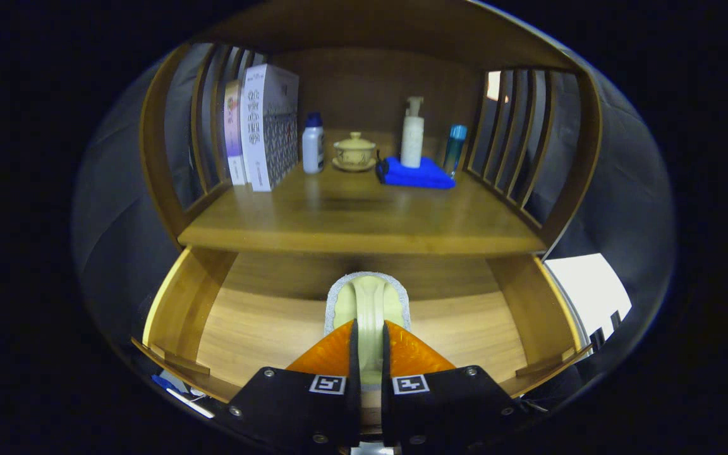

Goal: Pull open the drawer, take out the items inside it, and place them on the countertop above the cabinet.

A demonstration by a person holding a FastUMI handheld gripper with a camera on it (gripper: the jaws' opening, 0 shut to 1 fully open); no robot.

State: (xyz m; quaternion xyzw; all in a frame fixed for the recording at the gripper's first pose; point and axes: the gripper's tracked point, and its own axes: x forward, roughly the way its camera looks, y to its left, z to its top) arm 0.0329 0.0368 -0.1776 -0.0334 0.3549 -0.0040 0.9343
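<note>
The wooden counter [364,221] sits above the open drawer [237,328], walled by slatted sides and a solid back panel. At its ten o'clock corner two boxes [263,126] stand upright against the left slats. Beside them, toward eleven o'clock, stands a white bottle with a blue cap [313,144]. Near twelve o'clock sits a lidded yellow cup on a saucer [354,151]. At one o'clock lies a folded blue cloth [418,174], with a white pump bottle [412,134] standing on it. Just right of the cloth stands a slim teal bottle [454,148], close to the right slats. On the drawer's wooden floor rests a pale brush-like item with a grey edge [367,303], its handle clamped between both fingers of the tool [369,351].
</note>
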